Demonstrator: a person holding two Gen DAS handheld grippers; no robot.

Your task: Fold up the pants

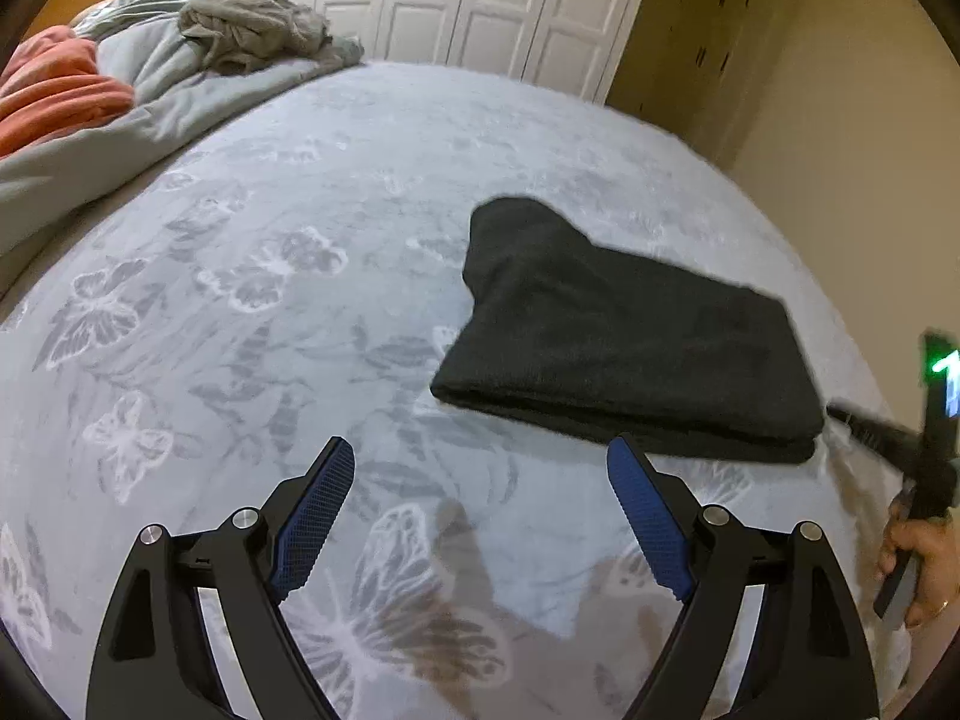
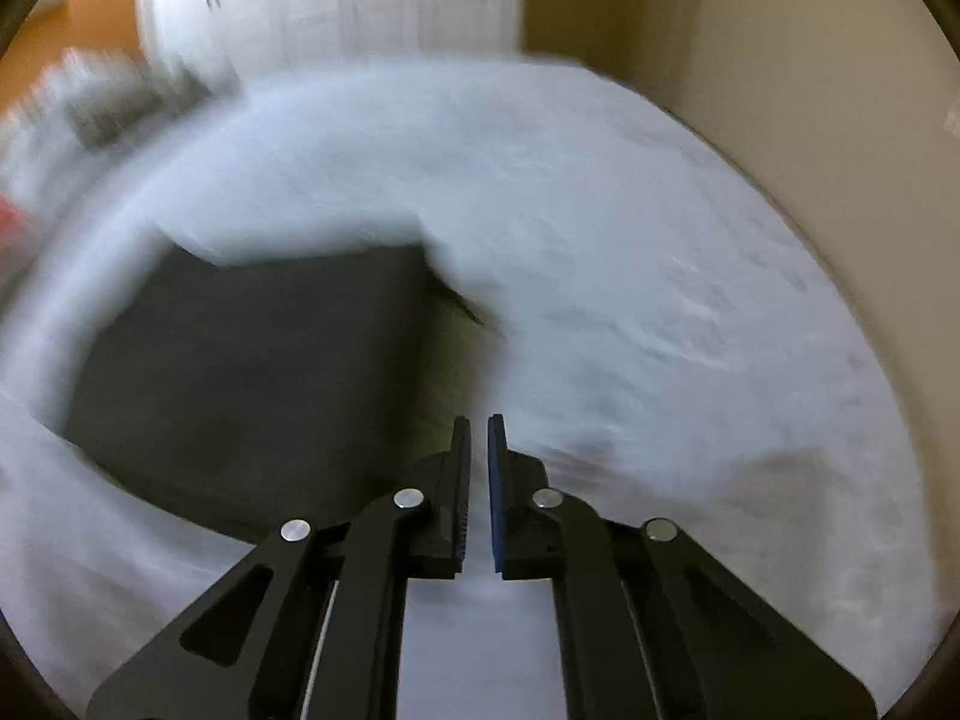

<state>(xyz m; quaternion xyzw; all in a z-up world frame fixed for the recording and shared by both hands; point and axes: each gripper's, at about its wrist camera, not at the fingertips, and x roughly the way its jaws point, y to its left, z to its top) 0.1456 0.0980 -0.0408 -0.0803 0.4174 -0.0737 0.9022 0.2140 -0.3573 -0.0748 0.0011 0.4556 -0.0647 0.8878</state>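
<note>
The black pants [image 1: 618, 348] lie folded into a thick flat bundle on the pale butterfly-print bedspread [image 1: 252, 276]. My left gripper [image 1: 480, 468] hovers open just in front of the bundle's near edge, with nothing between its blue pads. The right wrist view is blurred; there the pants [image 2: 252, 378] show as a dark block to the left. My right gripper [image 2: 479, 429] is shut with only a thin slit between its pads and nothing held, its tips beside the bundle's right edge. A hand [image 1: 918, 564] holding the right tool shows at the far right of the left wrist view.
A heap of grey and orange bedding [image 1: 120, 78] lies at the bed's far left. White wardrobe doors [image 1: 456, 0] stand behind the bed, and a beige wall [image 1: 840, 138] runs along its right side.
</note>
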